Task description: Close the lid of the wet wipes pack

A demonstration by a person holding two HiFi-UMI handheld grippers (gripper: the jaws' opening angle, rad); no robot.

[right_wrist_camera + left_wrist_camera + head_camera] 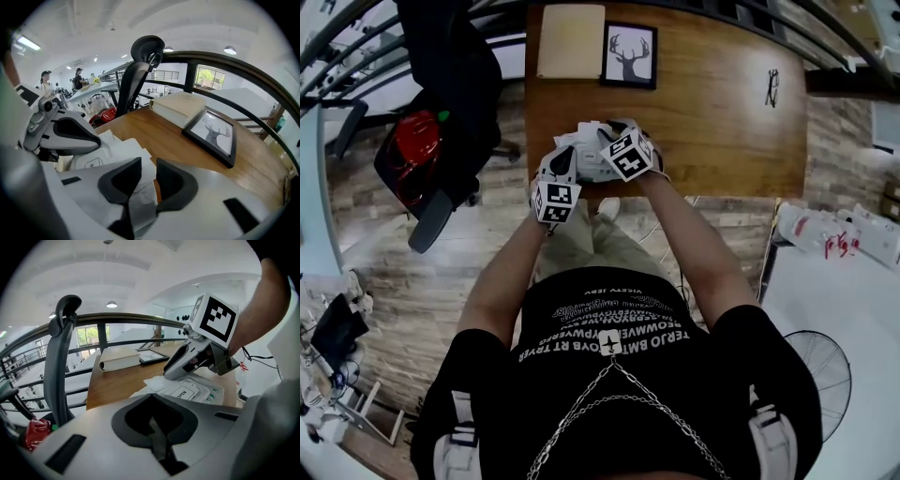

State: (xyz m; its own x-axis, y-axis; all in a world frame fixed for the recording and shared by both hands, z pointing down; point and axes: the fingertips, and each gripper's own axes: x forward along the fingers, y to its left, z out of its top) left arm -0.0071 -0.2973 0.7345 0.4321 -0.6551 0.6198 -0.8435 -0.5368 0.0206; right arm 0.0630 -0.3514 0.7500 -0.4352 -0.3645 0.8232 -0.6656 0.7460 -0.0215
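Head view: logging one wet wipes pack (584, 155) lying on the person's side of one deer picture (629, 54); one book (570, 39) just left of that picture.

Left gripper view: finding left gripper (151, 399) closed, nothing between jaws; probably steadying pack.

Right gripper view: finding right gripper (144, 165) part open, white sheet (126, 152) showing in gap, unpinched. Judging best: tucking sheet in, then pressing lid (91, 163) flat. Counting two grippers.

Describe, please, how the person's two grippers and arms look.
Both the left gripper and the right gripper are smooth and light grey, with dark grey curved pads. Each carries a cube with black-and-white square markers. The person wears a black T-shirt with short sleeves and white print.
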